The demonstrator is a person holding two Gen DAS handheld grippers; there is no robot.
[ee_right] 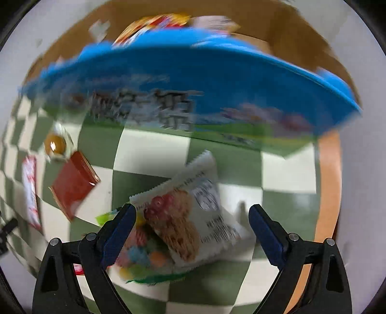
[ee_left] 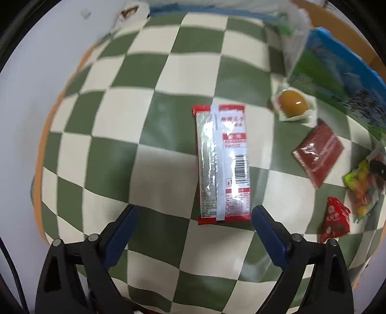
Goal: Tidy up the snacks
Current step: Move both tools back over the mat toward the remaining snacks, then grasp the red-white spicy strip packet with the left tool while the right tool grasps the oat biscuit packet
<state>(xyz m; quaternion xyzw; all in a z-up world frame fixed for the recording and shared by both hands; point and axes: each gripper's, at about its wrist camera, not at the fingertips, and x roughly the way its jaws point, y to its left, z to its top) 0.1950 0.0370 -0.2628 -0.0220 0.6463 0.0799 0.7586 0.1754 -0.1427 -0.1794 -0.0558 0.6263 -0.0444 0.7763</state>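
In the left wrist view a long red-and-white snack packet point(ee_left: 223, 164) lies on the green-and-white checkered cloth point(ee_left: 168, 72), just ahead of my open, empty left gripper point(ee_left: 194, 227). In the right wrist view my right gripper point(ee_right: 191, 223) is open above a white cracker packet point(ee_right: 190, 217) that lies partly over a bag of coloured candies point(ee_right: 142, 258). A large blue-and-green snack bag point(ee_right: 193, 96) lies beyond them; it also shows in the left wrist view point(ee_left: 337, 79).
A jelly cup with an orange centre point(ee_left: 293, 102), a flat dark red packet point(ee_left: 318, 152), a small red packet point(ee_left: 335, 221) and the candy bag point(ee_left: 364, 183) lie at the right. A cardboard box point(ee_right: 277, 21) with snacks stands behind the blue bag.
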